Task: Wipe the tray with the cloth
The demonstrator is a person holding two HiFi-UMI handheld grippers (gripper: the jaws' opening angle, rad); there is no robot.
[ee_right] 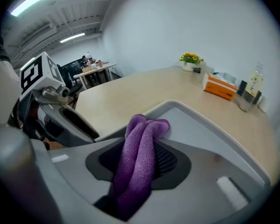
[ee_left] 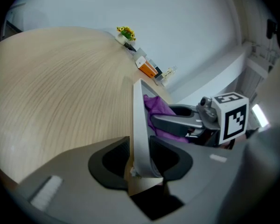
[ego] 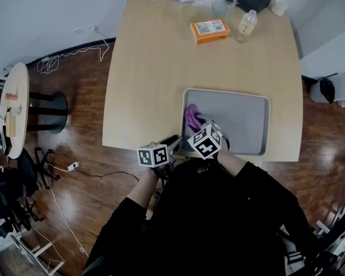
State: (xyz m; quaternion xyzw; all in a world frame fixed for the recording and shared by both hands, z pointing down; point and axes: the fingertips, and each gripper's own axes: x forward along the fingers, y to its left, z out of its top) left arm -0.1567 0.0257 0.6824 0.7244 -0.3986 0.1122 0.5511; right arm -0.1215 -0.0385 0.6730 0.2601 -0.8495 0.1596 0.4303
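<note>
L claw [ee_left: 141, 155] clamps the tray [ego: 244, 122] by its near-left rim, likely to steady it at the table [ego: 155, 68] edge, while R claw [ee_right: 139, 164] grips 1 bunched purple cloth [ego: 191, 117] over that corner, apparently poised to wipe.

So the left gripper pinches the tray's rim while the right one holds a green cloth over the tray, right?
Not green: the right gripper view shows a purple cloth. Otherwise yes: the left gripper pinches the tray's rim and the right gripper holds the cloth over it.
</note>
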